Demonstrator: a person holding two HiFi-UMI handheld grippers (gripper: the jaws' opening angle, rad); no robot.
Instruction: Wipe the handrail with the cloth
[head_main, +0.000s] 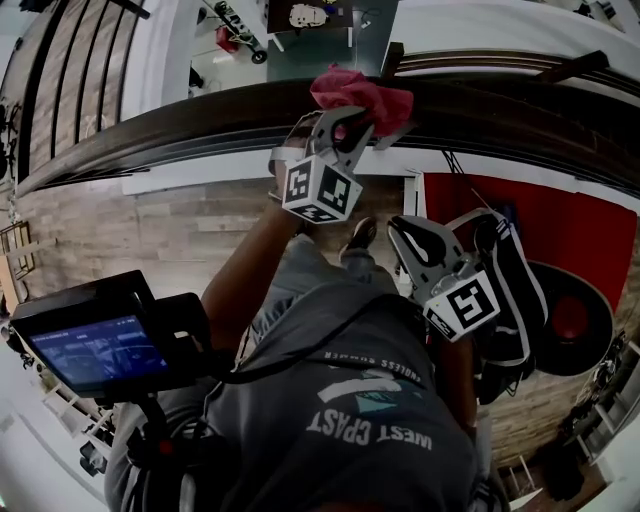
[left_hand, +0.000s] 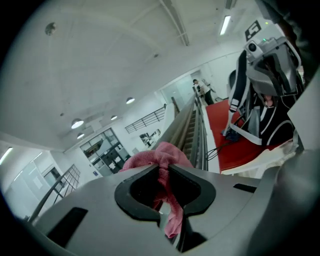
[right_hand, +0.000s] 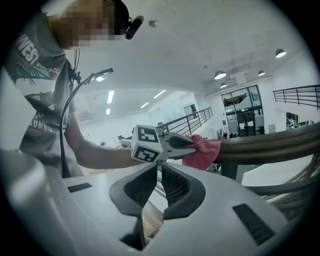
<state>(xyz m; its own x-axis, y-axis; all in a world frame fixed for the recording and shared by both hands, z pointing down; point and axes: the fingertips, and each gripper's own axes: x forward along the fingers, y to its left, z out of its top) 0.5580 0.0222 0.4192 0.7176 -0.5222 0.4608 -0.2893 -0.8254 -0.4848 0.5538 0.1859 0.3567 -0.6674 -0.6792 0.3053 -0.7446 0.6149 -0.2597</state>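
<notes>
L gripper (head_main: 345, 130) is pinching the pink cloth (head_main: 360, 95), pressing it on the far handrail (head_main: 180, 130). R gripper (head_main: 405, 235) is waiting nearer, jaws together, empty. The cloth is bunching up. It might slide off the round top, or pull loose.

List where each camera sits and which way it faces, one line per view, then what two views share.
Head view: on the person's head, facing steeply down at the handrail; shows forearm, shirt, left gripper and right gripper.
Left gripper view: on the left gripper, facing along the handrail; its jaws clamp the cloth.
Right gripper view: on the right gripper, jaws shut and empty, facing the left gripper; shows the forearm.
Shared: head and right gripper views both show the cloth against the handrail.
</notes>
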